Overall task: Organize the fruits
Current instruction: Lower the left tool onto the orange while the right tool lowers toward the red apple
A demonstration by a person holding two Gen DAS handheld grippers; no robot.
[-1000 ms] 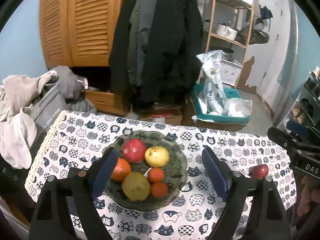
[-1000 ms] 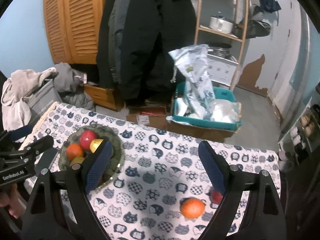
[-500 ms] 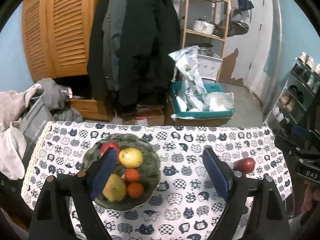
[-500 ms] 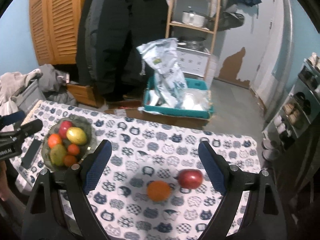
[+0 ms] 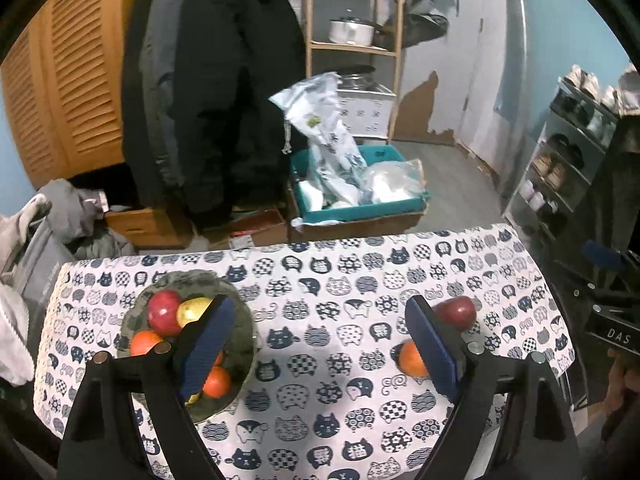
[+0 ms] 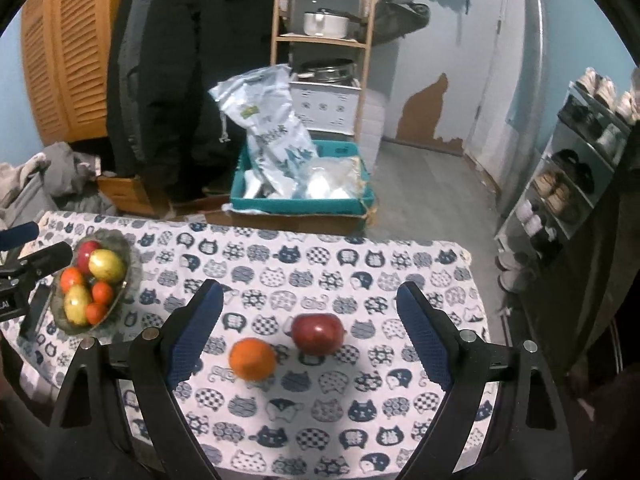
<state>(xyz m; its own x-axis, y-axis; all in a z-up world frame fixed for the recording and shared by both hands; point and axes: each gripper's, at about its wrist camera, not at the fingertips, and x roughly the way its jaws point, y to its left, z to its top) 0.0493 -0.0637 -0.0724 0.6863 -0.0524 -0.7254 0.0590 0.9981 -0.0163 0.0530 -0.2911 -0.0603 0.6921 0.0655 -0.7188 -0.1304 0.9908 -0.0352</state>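
Note:
A dark bowl (image 5: 240,320) (image 6: 134,258) holds several fruits: a red apple, a yellow one, oranges and a pear. A loose orange (image 6: 252,359) (image 5: 410,360) and a loose red apple (image 6: 317,333) (image 5: 460,312) lie on the cat-print tablecloth (image 6: 360,280). My right gripper (image 6: 310,334) is open and empty, raised above the two loose fruits, which show between its fingers. My left gripper (image 5: 320,344) is open and empty, above the cloth between bowl and loose fruits. Its left finger (image 5: 204,344) hides part of the bowl.
Beyond the table's far edge stand a teal crate with plastic bags (image 6: 300,184), dark coats (image 5: 208,100) on a wooden wardrobe, and a shelf with a pot (image 6: 324,24). Clothes pile (image 5: 24,240) at the left. A shoe rack (image 6: 580,168) is at the right.
Both grippers have moved right and risen. The bowl has slid left in both views. The loose orange and apple now lie between the right gripper's fingers.

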